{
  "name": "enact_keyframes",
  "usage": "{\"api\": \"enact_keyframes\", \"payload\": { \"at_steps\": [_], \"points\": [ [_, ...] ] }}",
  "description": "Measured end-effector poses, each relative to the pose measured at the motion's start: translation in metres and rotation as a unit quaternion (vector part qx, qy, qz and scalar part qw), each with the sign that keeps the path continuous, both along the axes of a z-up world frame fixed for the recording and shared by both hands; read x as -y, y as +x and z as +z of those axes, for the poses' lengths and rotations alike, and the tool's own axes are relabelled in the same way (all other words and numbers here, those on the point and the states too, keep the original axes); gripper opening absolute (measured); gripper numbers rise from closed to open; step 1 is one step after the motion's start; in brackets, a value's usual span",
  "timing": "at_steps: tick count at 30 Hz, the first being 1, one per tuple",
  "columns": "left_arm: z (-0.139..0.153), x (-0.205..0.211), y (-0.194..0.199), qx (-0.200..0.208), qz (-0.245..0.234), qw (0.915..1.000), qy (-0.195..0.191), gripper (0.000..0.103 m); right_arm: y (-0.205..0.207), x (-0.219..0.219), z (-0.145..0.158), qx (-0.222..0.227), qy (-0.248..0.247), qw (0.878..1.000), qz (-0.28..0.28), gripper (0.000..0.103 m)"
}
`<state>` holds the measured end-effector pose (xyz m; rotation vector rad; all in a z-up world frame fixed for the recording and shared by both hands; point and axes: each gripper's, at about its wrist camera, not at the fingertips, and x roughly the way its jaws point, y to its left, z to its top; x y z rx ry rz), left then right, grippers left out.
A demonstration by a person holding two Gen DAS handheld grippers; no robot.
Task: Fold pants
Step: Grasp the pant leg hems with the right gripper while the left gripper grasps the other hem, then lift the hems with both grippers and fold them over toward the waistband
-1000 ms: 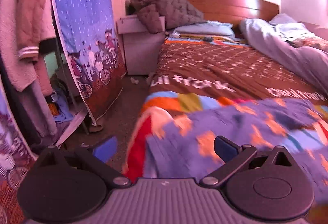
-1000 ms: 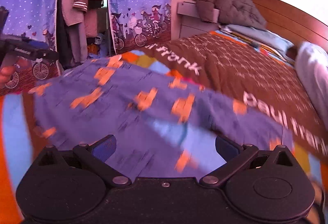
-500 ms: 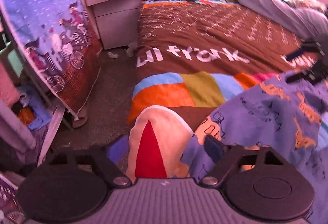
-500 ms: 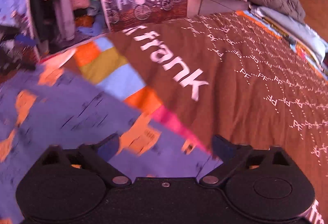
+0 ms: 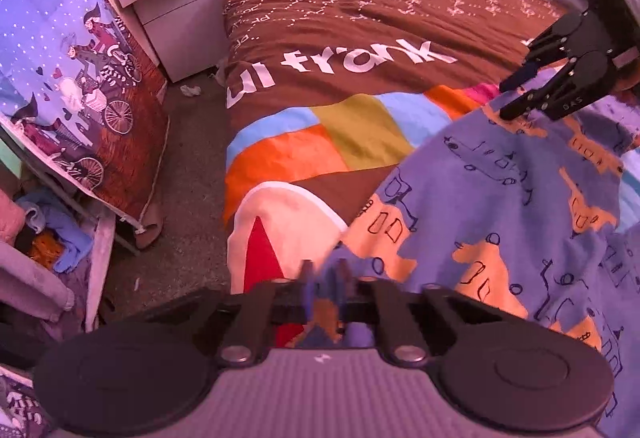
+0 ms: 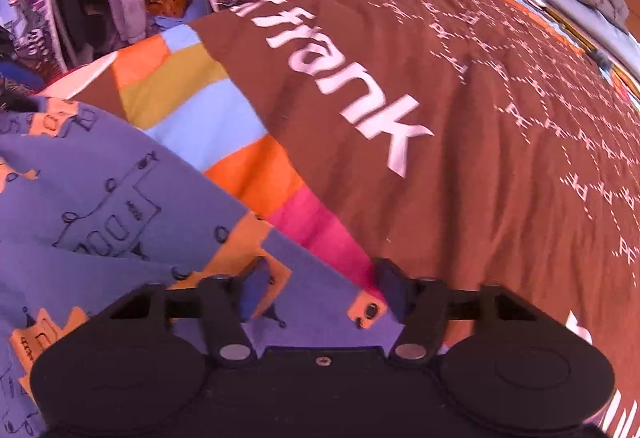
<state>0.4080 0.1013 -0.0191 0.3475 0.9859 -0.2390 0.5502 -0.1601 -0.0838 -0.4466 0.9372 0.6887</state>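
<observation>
On the bedspread (image 5: pixel 360 17) — pants (image 5: pixel 520 205) spread crosswise.

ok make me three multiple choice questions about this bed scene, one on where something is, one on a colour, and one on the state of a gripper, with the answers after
1. Where do the pants lie?
A. on the bed cover
B. on the floor
C. on the bedside cabinet

2. What colour is the large lettering on the brown bed cover?
A. yellow
B. white
C. black

3. How is the left gripper?
A. wide open above the cloth
B. out of view
C. closed on an edge of the pants

Answers:
1 A, the blue and orange cloth spreads over the foot of the cover in both views.
2 B, the letters read white against the brown.
3 C, its fingers stand close together with blue cloth pinched between them, while the right gripper is open, its fingers apart over the pants' corner.
</observation>
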Motion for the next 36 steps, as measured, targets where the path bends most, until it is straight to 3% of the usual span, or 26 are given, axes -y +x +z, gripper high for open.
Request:
{"api": "enact_keyframes", "payload": {
  "at_steps": [1,3,7,13,17,23,29,33,36],
  "points": [
    [0.000,0.005,-0.002,0.003,0.001,0.9999,0.013,0.002,-0.004,-0.002,0.001,-0.001,0.001,1.000,0.008,0.027],
    [0.002,0.012,-0.005,0.016,0.012,0.9991,0.036,0.002,-0.011,-0.008,0.002,0.002,-0.008,1.000,0.020,0.015],
    [0.014,0.020,-0.010,0.033,0.060,0.9961,0.055,0.001,-0.027,-0.016,0.006,0.025,-0.042,0.998,0.028,0.003],
    [0.043,0.025,-0.032,0.099,0.085,0.9892,0.068,0.000,-0.071,-0.015,0.050,0.124,-0.049,0.991,0.003,0.002],
    [0.067,0.025,-0.058,0.137,0.080,0.9854,0.062,0.000,-0.106,-0.001,0.084,0.162,-0.025,0.986,-0.005,0.002],
    [0.085,0.036,-0.119,0.177,0.037,0.9811,0.070,0.000,-0.184,0.024,0.117,0.192,0.000,0.981,0.007,0.002],
    [0.070,0.051,-0.187,0.189,-0.031,0.9770,0.094,0.000,-0.273,0.040,0.113,0.188,0.022,0.982,0.001,0.002],
    [0.045,0.059,-0.221,0.176,-0.076,0.9747,0.115,0.001,-0.322,0.045,0.090,0.174,0.025,0.984,-0.012,0.002],
    [0.027,0.064,-0.241,0.172,-0.083,0.9738,0.123,0.001,-0.351,0.045,0.068,0.165,0.024,0.986,-0.026,0.002]
  ]
}}
